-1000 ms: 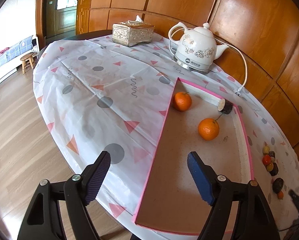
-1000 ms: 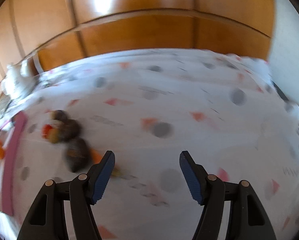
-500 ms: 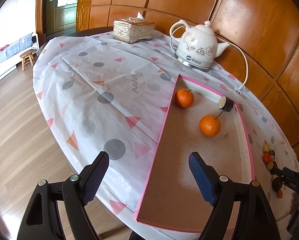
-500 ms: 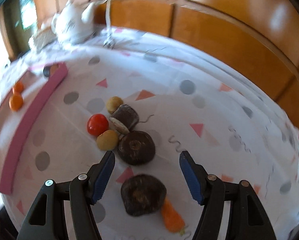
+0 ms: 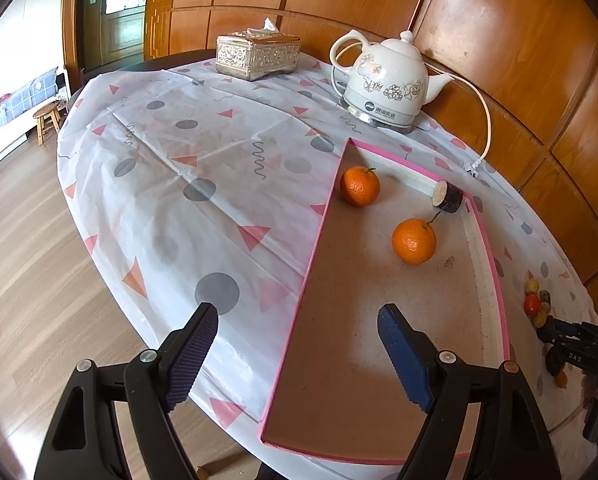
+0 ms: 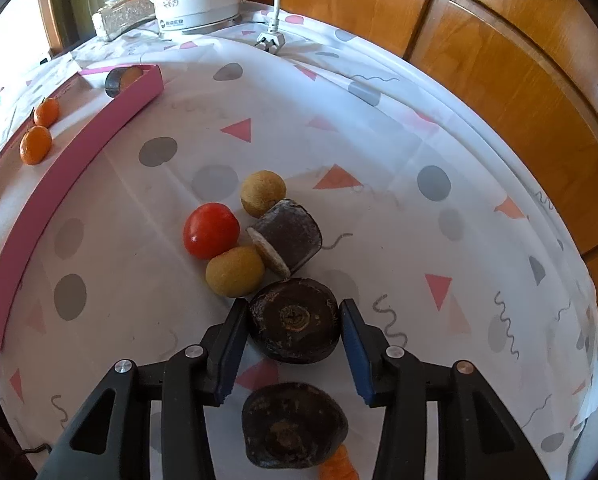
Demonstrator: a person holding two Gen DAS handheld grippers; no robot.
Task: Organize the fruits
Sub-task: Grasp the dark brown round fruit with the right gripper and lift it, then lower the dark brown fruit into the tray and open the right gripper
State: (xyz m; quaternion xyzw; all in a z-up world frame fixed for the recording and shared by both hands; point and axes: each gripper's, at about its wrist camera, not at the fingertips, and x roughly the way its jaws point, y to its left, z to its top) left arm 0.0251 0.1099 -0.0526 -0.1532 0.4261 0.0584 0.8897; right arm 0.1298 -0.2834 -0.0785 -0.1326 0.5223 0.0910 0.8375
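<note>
A pink-rimmed tray (image 5: 319, 224) on the table holds two oranges (image 5: 359, 186) (image 5: 413, 241) and a dark cut piece (image 5: 447, 196). My left gripper (image 5: 295, 356) is open and empty over the tray's near edge. My right gripper (image 6: 293, 344) has its jaws closed in on both sides of a dark round fruit (image 6: 294, 325) on the tablecloth; contact is not clear. Beyond it lie a red tomato (image 6: 211, 230), two tan round fruits (image 6: 235, 271) (image 6: 263, 193) and a dark cut piece (image 6: 289, 236). Another dark fruit (image 6: 293, 426) lies under the gripper.
A white kettle (image 5: 387, 84) with a cord and a silver tissue box (image 5: 258, 56) stand at the back. A small carrot (image 6: 337, 465) lies near the table edge. Wooden wall panels run behind the table. The table edge (image 5: 111, 272) drops to the floor at left.
My right gripper moved forward and down over the fruit pile and narrowed around the dark round fruit. The left gripper barely shifted over the tray.
</note>
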